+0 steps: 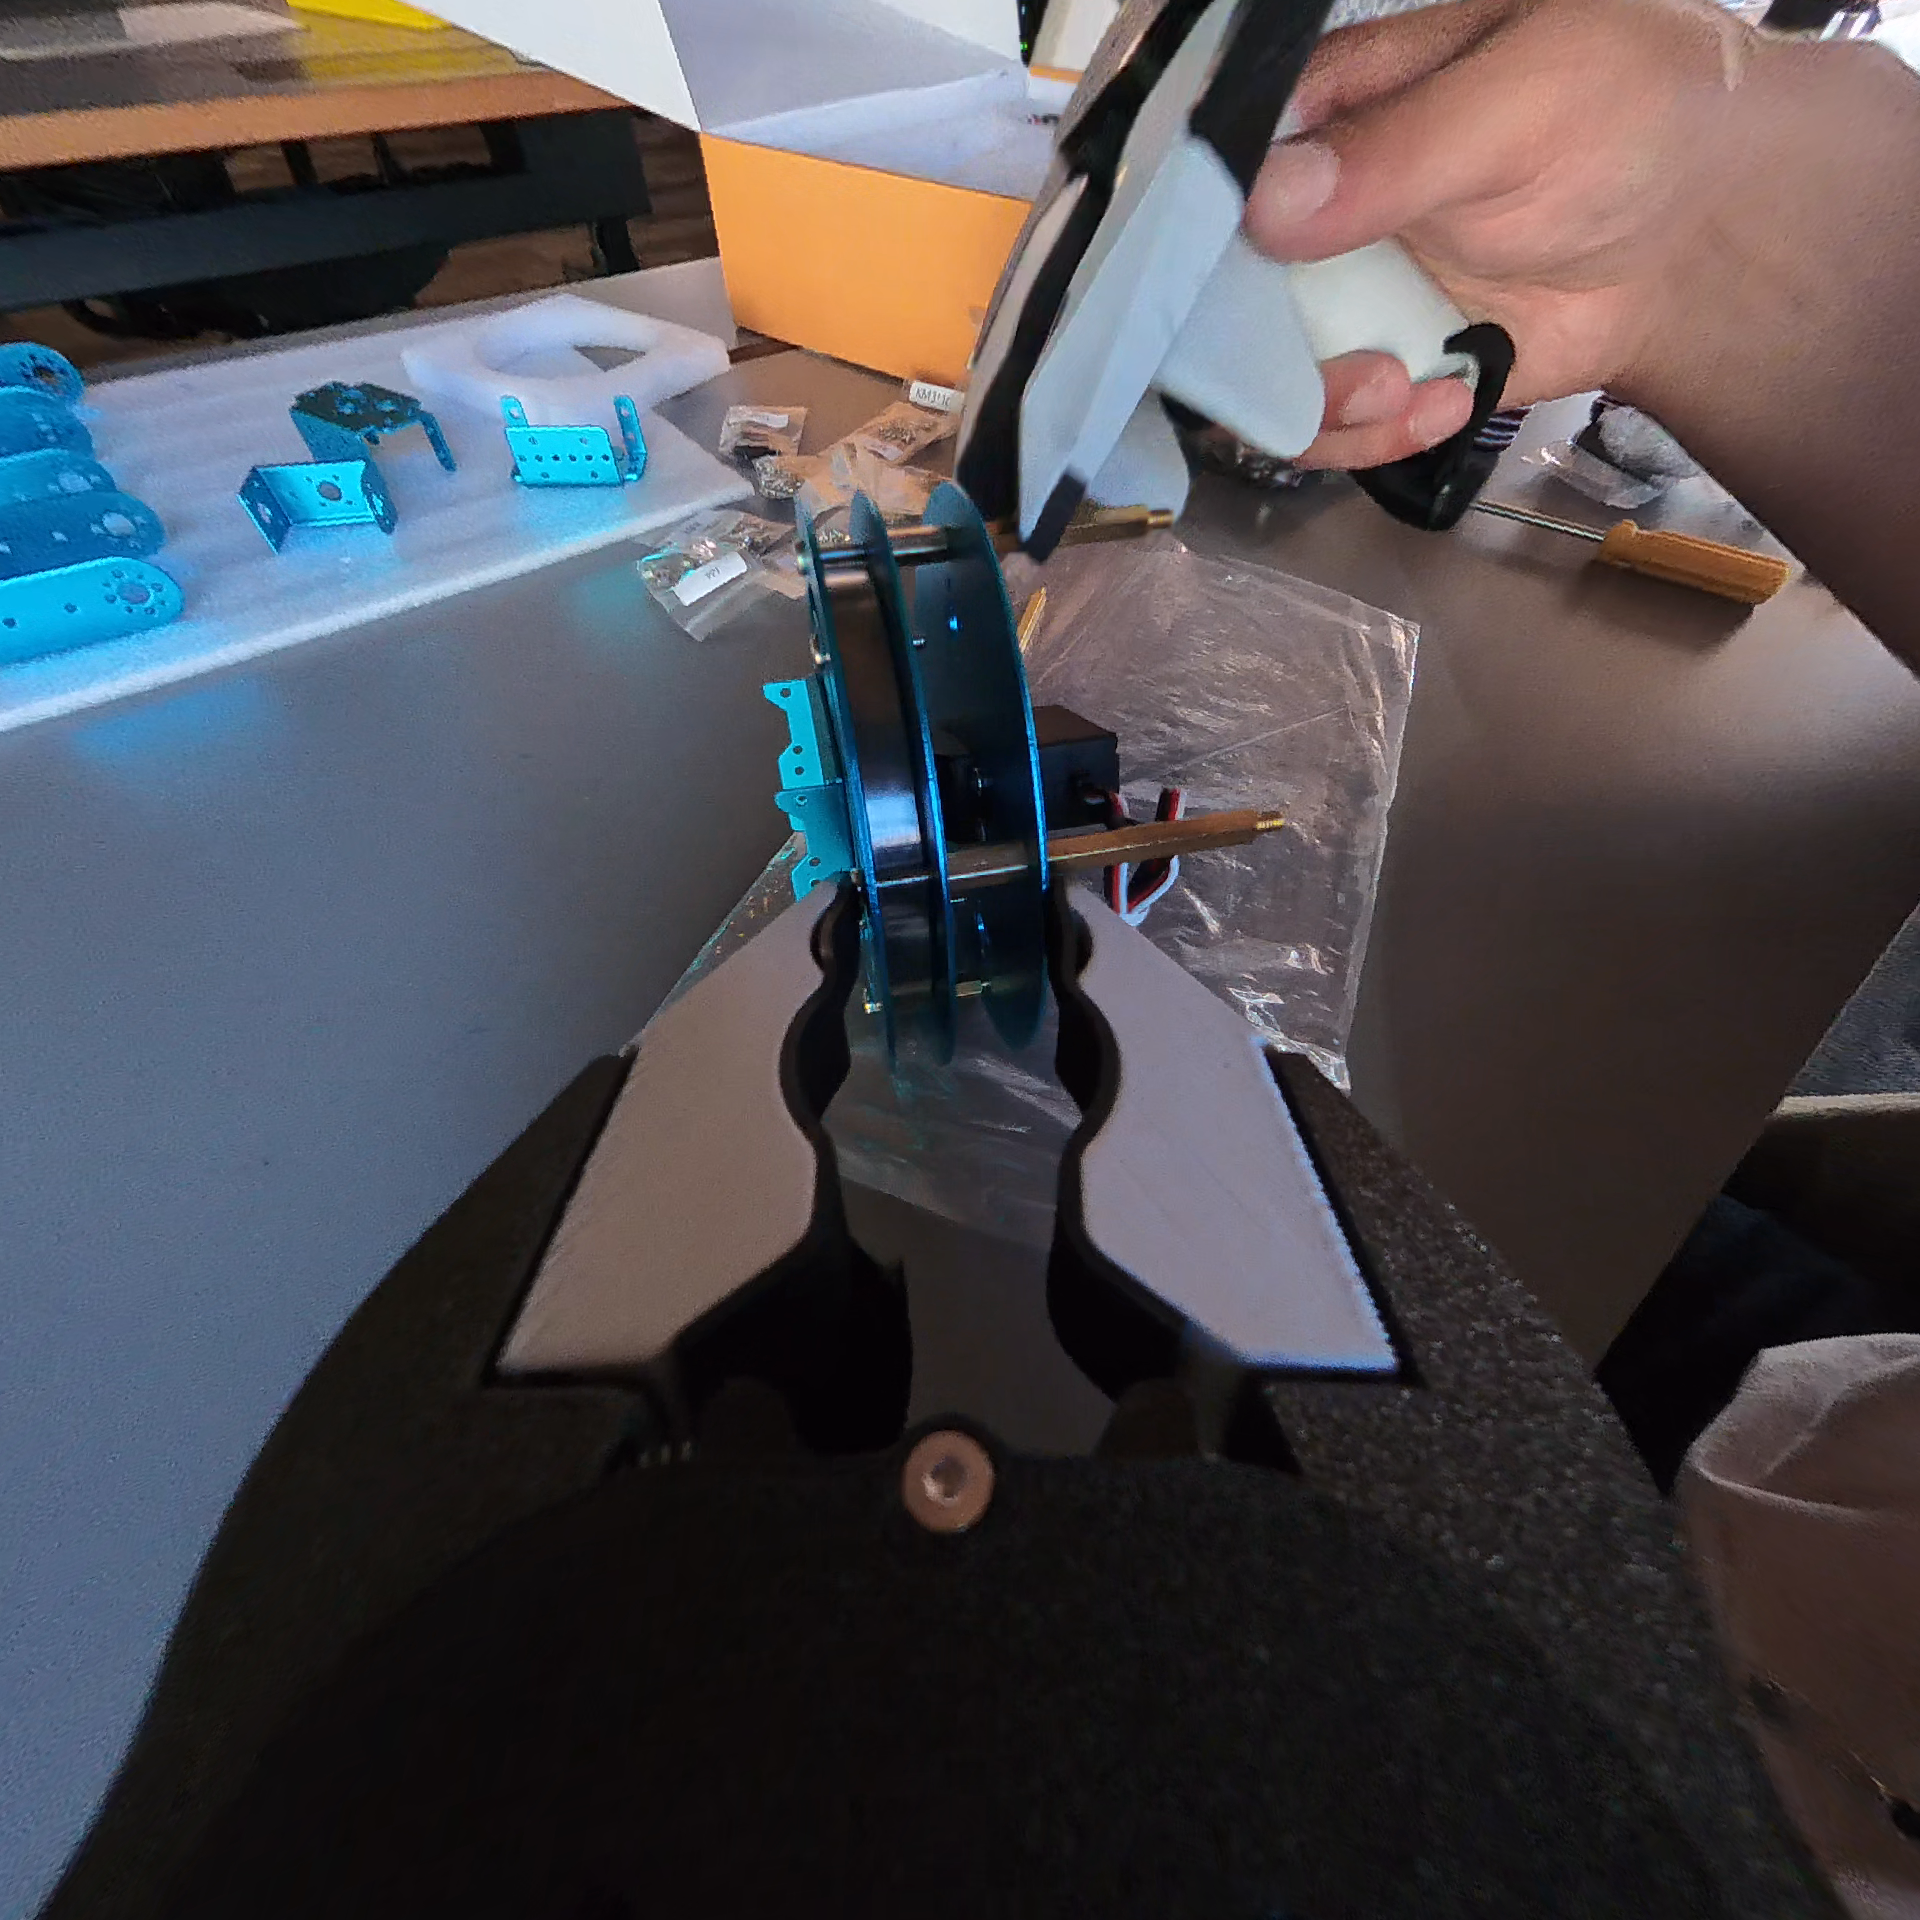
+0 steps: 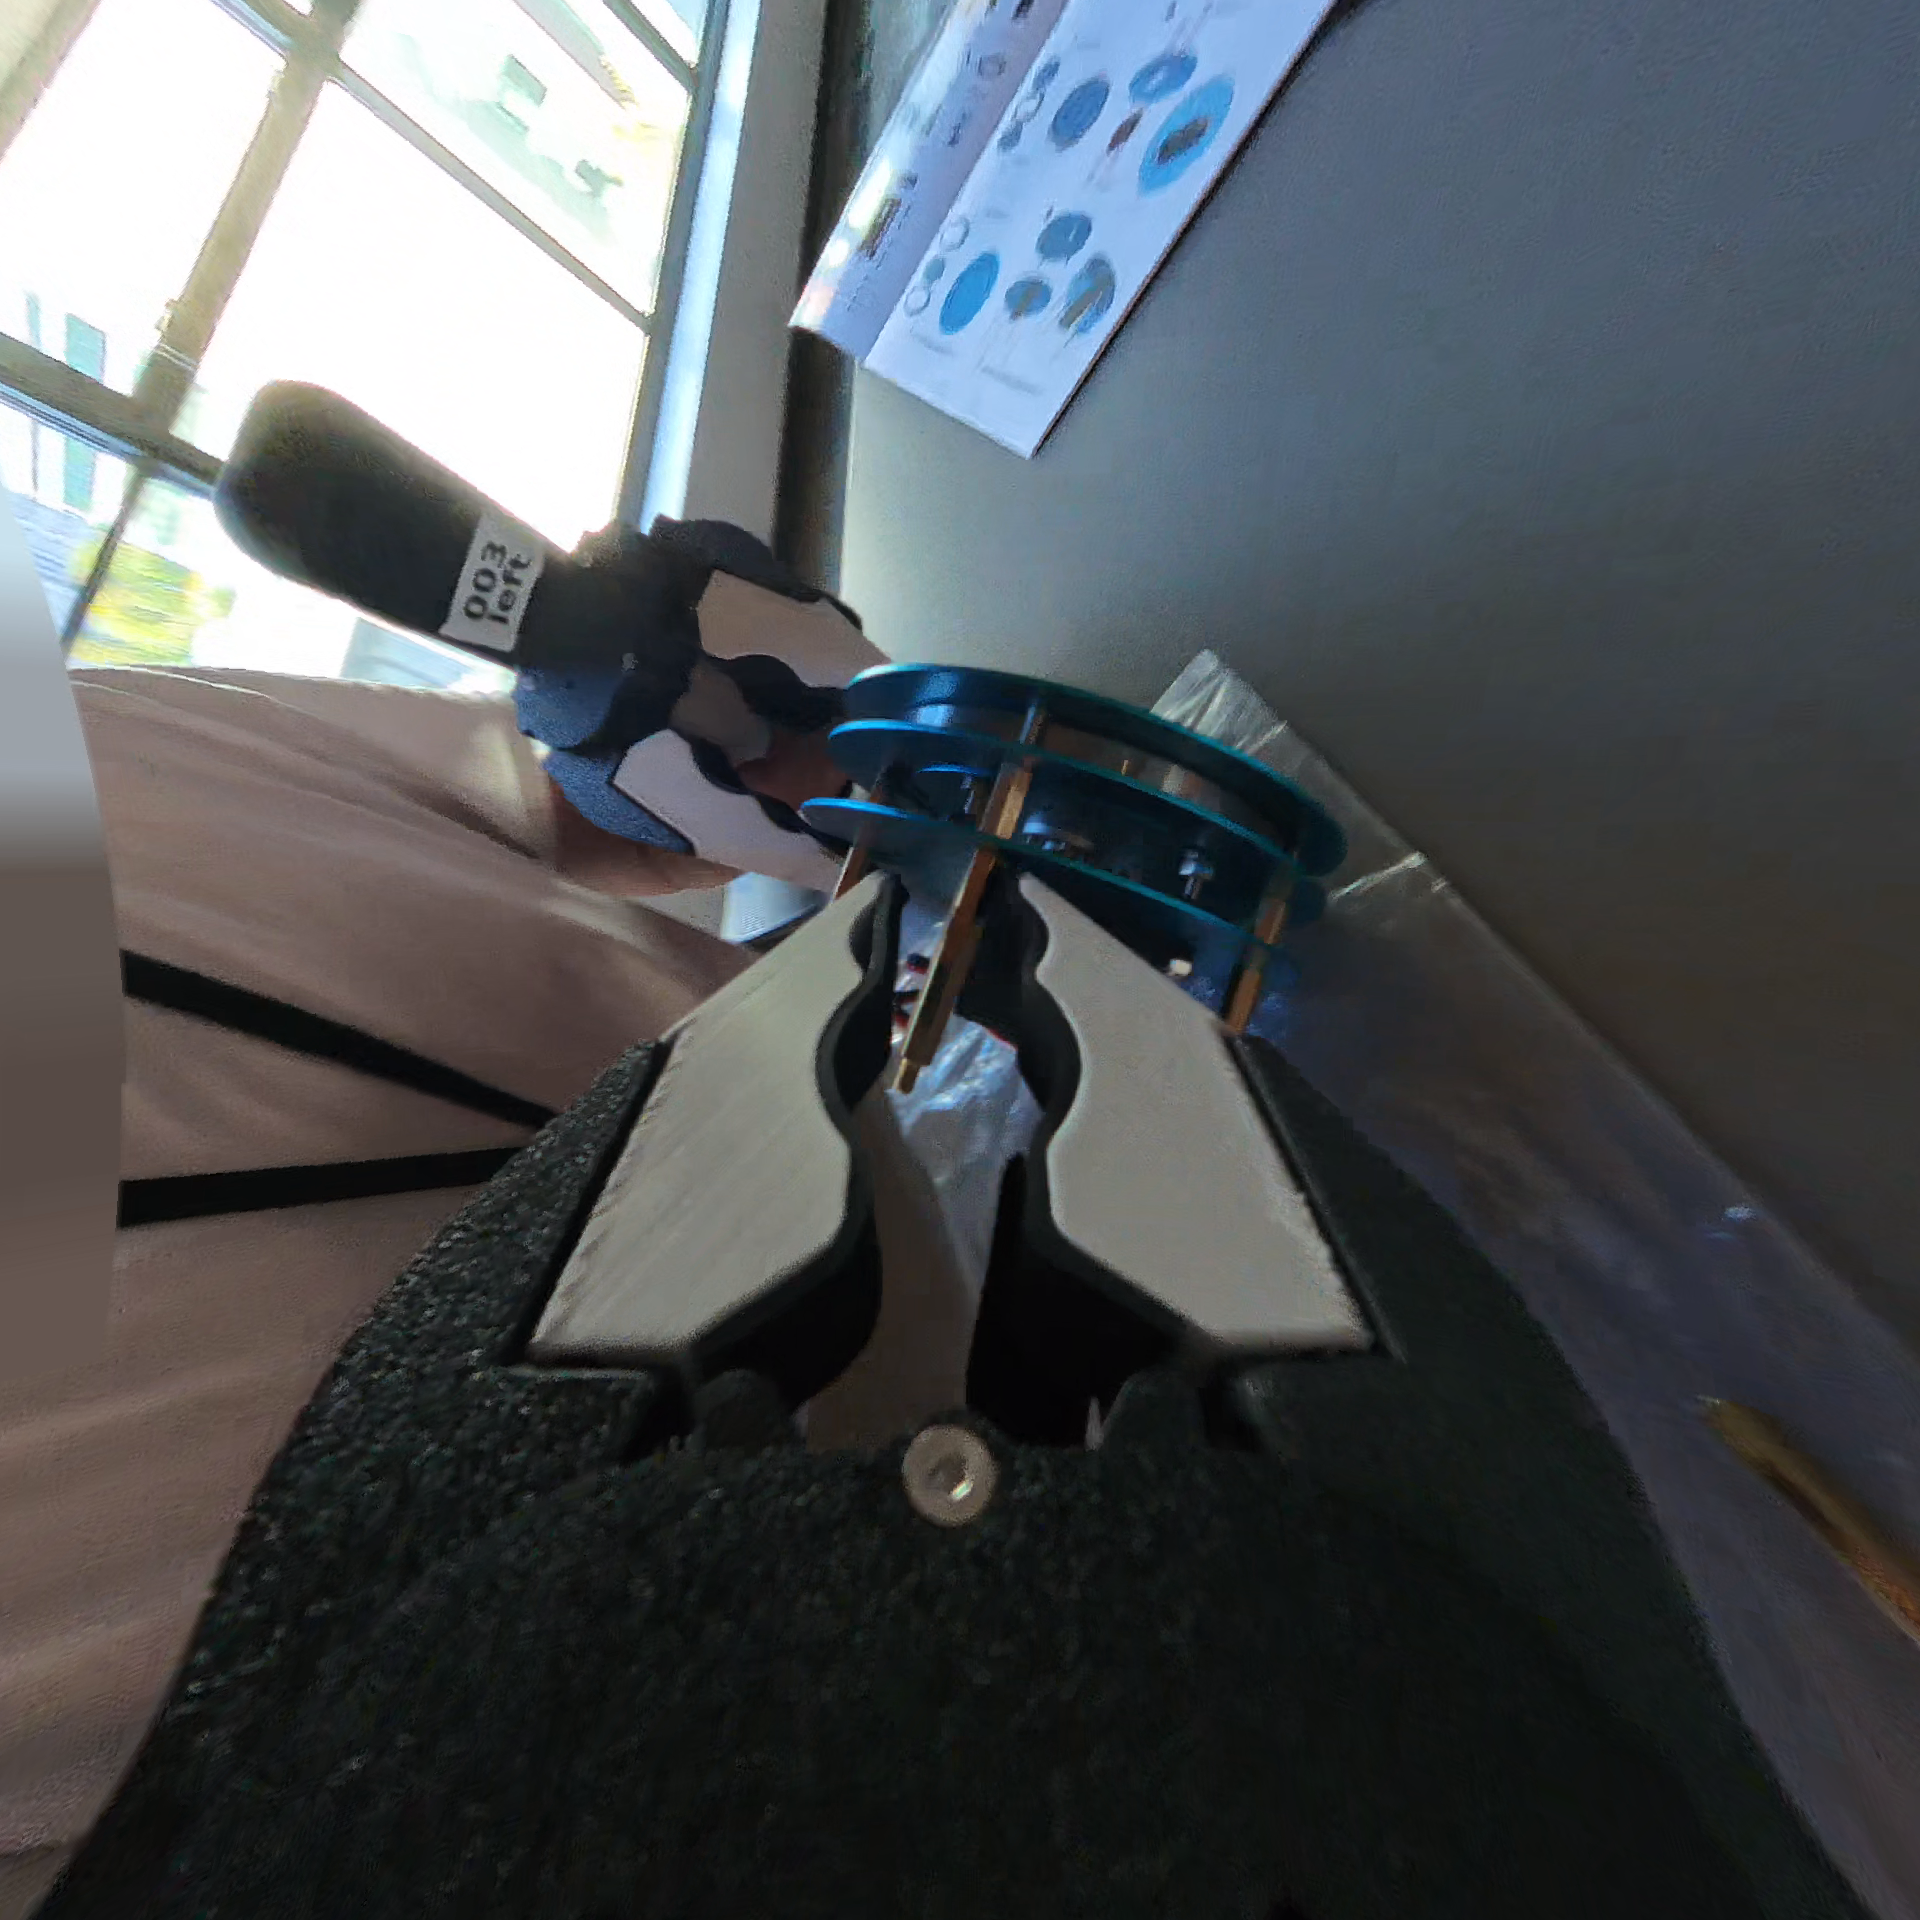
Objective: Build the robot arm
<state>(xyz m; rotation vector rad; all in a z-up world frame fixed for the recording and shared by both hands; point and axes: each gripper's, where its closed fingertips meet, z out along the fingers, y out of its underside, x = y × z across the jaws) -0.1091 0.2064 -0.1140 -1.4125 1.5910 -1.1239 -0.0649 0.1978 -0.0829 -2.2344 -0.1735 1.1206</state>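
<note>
Blue disc stack, 3 plates on brass standoffs, is clamped edge-on in the left gripper over a plastic bag. Right gripper, fingers apart, straddles 1 standoff, seemingly without contact; close squarely on it.

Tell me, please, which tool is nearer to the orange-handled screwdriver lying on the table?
Right. The right tool hangs above the stacked blue discs, on the side where the screwdriver lies. The left tool grips the discs' lower edge, farther from it.

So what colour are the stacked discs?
Blue discs, clearest in the left wrist view.
</note>
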